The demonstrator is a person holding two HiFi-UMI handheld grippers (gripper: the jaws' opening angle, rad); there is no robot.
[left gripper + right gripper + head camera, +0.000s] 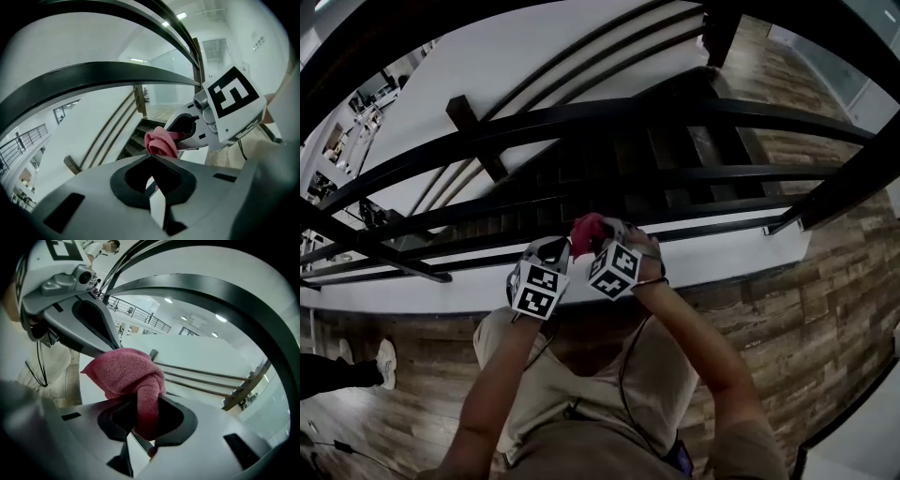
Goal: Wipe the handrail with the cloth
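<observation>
1 pink cloth (124, 373), seemingly knotted, in right gripper (147, 404) jaws.

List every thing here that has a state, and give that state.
cloth: bunched up, gripped, held in the air.
right claw: shut on the cloth.
left claw: shut, tips at the cloth, nothing seen between them.
handrail: the cloth is not touching it.
</observation>
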